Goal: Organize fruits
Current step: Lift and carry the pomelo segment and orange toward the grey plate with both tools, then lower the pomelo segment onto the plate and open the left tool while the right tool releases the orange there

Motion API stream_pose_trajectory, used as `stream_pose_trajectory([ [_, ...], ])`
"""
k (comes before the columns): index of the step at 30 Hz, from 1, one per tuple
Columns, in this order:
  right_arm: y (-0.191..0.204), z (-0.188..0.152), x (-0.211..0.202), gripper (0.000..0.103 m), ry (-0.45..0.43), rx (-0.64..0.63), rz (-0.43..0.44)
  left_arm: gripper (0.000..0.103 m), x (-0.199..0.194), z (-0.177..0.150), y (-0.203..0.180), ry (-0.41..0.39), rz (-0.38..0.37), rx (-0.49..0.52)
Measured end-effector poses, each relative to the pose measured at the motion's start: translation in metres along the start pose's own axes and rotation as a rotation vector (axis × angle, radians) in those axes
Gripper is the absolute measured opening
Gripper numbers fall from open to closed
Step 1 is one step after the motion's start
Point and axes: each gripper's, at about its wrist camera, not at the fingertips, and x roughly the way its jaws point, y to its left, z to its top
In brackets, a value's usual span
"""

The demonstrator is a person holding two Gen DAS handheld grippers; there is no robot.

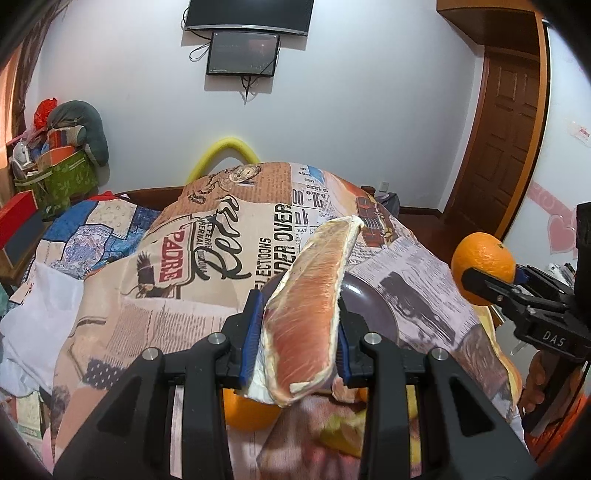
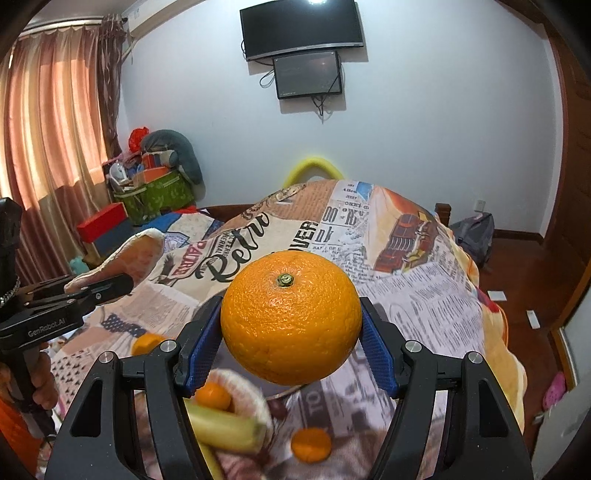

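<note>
Two pieces of fruit are up in the air, one in each tool. A wedge of pomelo (image 1: 306, 306), long and curved, with pink-orange glistening flesh and a thick, spongy white rind, sits between the blue ribbed pads of the left gripper (image 1: 297, 325); its jaws are drawn in narrow and press on the wedge's two sides. A whole orange (image 2: 291, 317), round with a pebbled, shiny skin and a small green stem button on top, is clamped at mid width by the right gripper (image 2: 291, 347), whose jaws stand about half apart with the blue pads against the fruit's flanks. Both grippers are black plastic with silver bolt heads. White lettering reads "DAS" on the right one seen from the left camera, and "GenRobot.AI" on the left one seen from the right camera.

Below the held fruit lies a dark round plate (image 1: 373, 306) on a printed cloth (image 2: 424, 295), which drapes over a tabletop. Its newspaper pattern carries "Retro", "PADRE" and "OVER", beside an eagle and an orange truck. More fruit lies blurred underneath: small oranges (image 2: 310, 445), a pale yellow-green stalk-like piece (image 2: 221, 428) and another rind-edged wedge (image 2: 243, 387).

Behind, a white wall carries two dark screens (image 2: 303, 29), with cables hanging. Striped pinkish curtains (image 2: 48, 122) hang left, and a brown panelled door (image 1: 506, 122) stands right.
</note>
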Motion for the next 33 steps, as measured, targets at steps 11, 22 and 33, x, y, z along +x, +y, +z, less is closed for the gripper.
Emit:
stream_pose_trajectory([
  [11, 0.004, 0.013, 0.053, 0.067, 0.053, -0.049, 0.025, 0.034, 0.060, 0.016, 0.004, 0.044, 0.013, 0.009],
  [22, -0.006, 0.014, 0.107, 0.067, 0.157, -0.084, 0.035, 0.023, 0.106, 0.023, 0.011, 0.089, 0.016, 0.033],
  [33, -0.005, 0.000, 0.146, 0.067, 0.322, -0.110, 0.081, 0.023, 0.128, 0.011, 0.025, 0.180, 0.015, -0.007],
])
